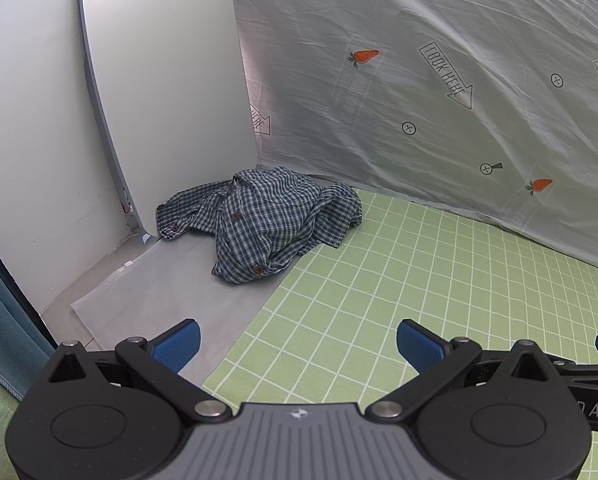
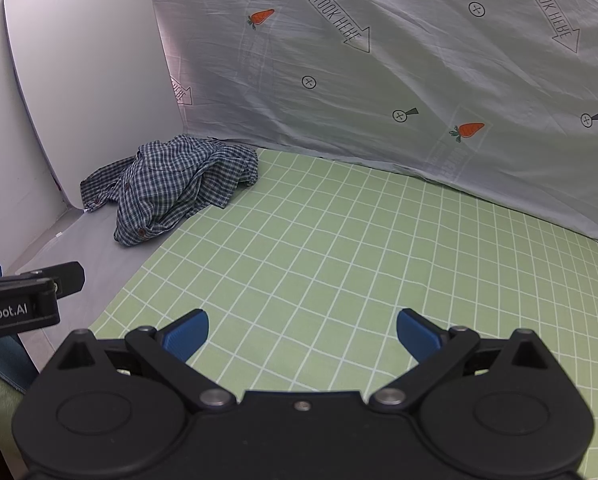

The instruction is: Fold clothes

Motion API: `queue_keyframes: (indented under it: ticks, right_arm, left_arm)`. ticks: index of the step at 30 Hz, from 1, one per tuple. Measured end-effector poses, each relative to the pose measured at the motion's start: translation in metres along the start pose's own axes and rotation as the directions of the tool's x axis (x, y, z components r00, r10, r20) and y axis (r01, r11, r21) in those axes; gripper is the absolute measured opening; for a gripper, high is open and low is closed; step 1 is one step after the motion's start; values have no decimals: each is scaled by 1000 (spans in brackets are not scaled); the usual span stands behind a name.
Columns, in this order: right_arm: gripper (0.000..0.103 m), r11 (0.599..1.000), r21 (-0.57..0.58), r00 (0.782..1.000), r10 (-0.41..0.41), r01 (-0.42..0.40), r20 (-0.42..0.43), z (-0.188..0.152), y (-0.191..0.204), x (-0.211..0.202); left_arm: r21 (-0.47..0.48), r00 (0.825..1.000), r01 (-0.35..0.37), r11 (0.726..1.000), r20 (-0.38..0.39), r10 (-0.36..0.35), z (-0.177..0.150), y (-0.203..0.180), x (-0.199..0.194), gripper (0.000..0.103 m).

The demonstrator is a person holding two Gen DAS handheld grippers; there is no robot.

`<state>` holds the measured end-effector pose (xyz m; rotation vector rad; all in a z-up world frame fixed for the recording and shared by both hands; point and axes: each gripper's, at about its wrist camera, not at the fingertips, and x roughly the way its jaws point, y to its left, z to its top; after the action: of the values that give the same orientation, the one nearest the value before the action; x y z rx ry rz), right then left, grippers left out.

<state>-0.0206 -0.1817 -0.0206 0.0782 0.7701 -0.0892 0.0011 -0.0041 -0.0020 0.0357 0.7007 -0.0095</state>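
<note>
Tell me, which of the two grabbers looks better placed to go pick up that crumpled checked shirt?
Probably the left gripper. The checked shirt lies almost straight ahead of its open fingers, while from the right gripper the shirt sits far off to the left. Both are open and empty.

shirt on cloth's far-left edge | board behind-left | sheet behind

Crumpled shirt: navy-and-white check with brown buttons. Cloth on the worktop: light green, gridded with white lines. Hanging sheet: pale grey, printed with orange carrots, black arrows and circled crosses. Leaning board: plain white. Left claw and right claw: black frames, blue finger pads.
</note>
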Motion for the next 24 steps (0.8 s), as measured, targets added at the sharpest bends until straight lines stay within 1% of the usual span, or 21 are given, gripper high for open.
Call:
queue_keyframes:
  ticks: [15,24]
  right_arm:
    - [102,1000,-10,1000,0,0,-8,0,4,3]
    - [102,998,-56,999,-14,12,-31,11,3,18]
  left_arm:
    - [7,1000,9,1000,-15,-9,4,-2,3,103]
    - [-3,997,21,1000,-71,-21,10,-7,26,103]
